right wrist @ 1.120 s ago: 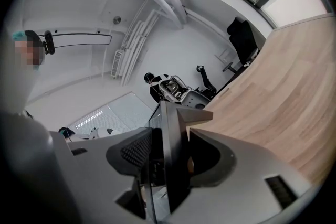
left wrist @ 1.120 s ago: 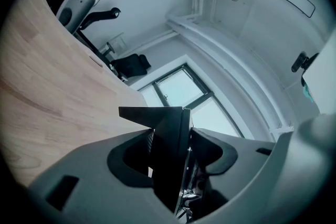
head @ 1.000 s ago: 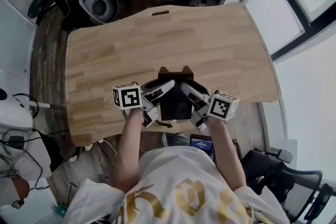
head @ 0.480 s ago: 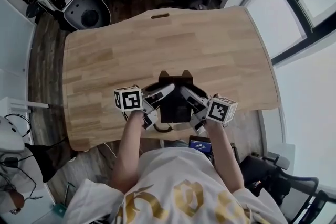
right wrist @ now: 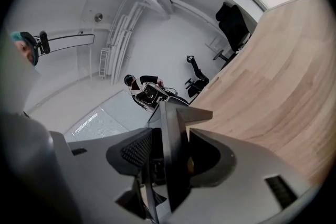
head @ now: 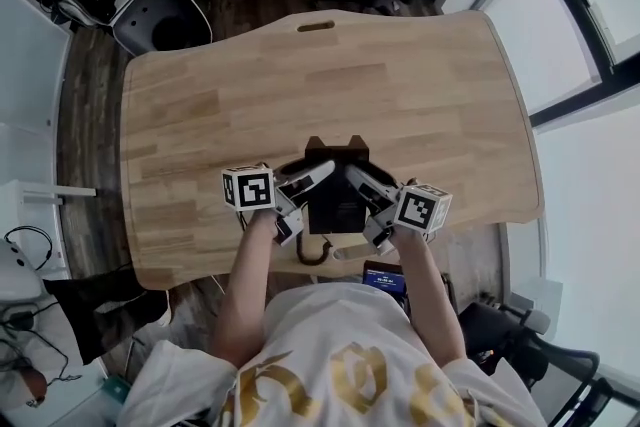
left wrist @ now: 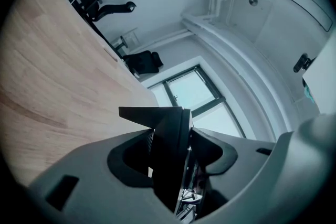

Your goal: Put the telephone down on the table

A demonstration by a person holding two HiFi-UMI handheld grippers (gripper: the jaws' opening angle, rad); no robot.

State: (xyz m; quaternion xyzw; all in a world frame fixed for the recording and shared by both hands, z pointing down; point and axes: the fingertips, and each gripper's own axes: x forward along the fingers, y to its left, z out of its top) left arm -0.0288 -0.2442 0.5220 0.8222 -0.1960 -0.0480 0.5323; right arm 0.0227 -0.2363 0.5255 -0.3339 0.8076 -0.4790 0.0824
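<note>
I hold the telephone (head: 335, 193) above the near edge of the table (head: 420, 85), with my left gripper (head: 312, 177) and right gripper (head: 358, 181) each clamped on one side of its black body. It looks stiff, hard and rather slick, so its sides seem the safest hold. Nothing stands on the wood ahead, though the cord (head: 312, 255) looping underneath could catch the table's rim.

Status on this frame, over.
Both shut on telephone: left gripper, right gripper. Telephone over table near edge, contact unclear. Nothing blocking below.
</note>
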